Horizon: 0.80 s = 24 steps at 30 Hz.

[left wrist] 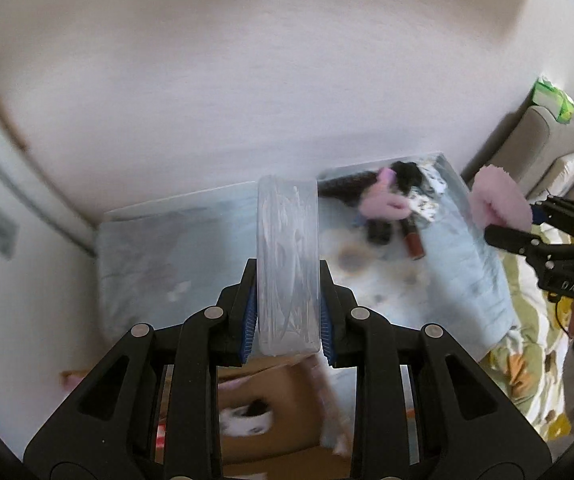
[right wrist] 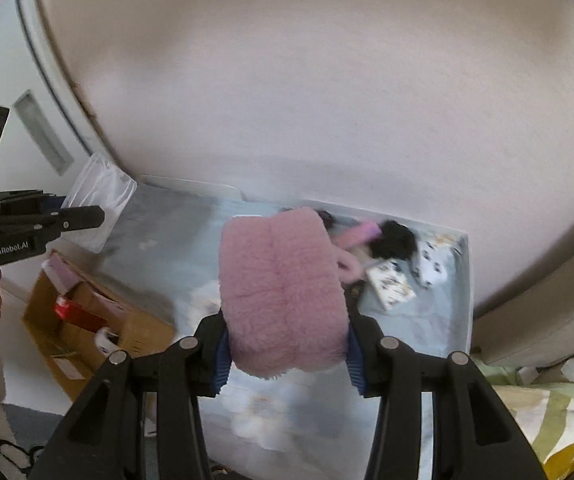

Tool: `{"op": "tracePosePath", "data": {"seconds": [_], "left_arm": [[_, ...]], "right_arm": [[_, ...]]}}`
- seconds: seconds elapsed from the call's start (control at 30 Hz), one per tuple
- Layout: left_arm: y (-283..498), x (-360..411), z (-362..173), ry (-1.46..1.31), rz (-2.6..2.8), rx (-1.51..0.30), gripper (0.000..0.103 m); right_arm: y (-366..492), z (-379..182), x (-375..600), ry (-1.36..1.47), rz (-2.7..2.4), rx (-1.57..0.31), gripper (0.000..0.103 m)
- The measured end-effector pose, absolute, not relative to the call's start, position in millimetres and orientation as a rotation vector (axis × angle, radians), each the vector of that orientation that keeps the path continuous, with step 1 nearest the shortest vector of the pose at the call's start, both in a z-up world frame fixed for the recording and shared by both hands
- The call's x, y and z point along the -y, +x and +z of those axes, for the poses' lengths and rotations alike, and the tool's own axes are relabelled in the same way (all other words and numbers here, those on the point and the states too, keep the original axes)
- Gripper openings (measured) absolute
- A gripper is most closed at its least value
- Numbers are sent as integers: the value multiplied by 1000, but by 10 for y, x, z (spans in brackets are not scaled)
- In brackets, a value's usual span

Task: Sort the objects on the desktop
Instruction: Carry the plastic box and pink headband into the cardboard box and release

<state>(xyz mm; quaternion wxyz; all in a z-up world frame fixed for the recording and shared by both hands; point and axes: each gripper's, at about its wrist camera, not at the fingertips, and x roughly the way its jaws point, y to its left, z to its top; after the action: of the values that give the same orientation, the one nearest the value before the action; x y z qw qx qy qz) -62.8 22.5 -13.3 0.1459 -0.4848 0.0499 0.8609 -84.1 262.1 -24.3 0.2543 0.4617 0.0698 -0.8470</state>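
- Nearest, the left claw (left wrist: 287,312) is clamped on a clear plastic container (left wrist: 288,264), held edge-on and upright between its blue pads.
- Likewise, the right claw (right wrist: 287,354) is clamped on a fluffy pink pouch (right wrist: 283,292), whose pile bulges over both pads.
- Below both claws lies a pale blue padded tabletop (left wrist: 159,264); both held things appear lifted clear of it.
- Beside its near left edge stands an open cardboard box (right wrist: 87,328) with red and white odds and ends inside, possibly a sorting spot.
- Farther back, near the wall, a loose heap waits: a pink scrunchie (left wrist: 383,204), something black and fuzzy (left wrist: 407,174), a small brown tube (left wrist: 413,242) and a patterned card (right wrist: 391,290).
- To do this step well, I judge: keep both grips firm, since the slick container could slip; carry each item level over its destination; lower before releasing; keep the two claws well apart.
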Motion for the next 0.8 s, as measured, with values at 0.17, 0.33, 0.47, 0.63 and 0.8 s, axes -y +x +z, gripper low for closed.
{"op": "tracePosePath", "data": {"seconds": [0.17,0.33,0.47,0.63,0.8], "left_arm": [[-414,333,-55,-1407,2569,-120,23],[-227,828,-132,-1458,2626,-54,23],[-65,1069,-321,-1508,2636,19,23],[167,1381,-481,-1540,2614,118,23],[344,1516,-660,-1591,2647,102,23]], "right_arm": [[-688,-146,-2175,1209,-2244,-234,43],[-461,-124,-1692,1167,-2200,-283,43],[-270,-243,-1253,1156,-2098,-309,43],[-55,-398,-833,1170,-1986,-346,43],[111,-556,-458,1189,-1910,-394,43]]}}
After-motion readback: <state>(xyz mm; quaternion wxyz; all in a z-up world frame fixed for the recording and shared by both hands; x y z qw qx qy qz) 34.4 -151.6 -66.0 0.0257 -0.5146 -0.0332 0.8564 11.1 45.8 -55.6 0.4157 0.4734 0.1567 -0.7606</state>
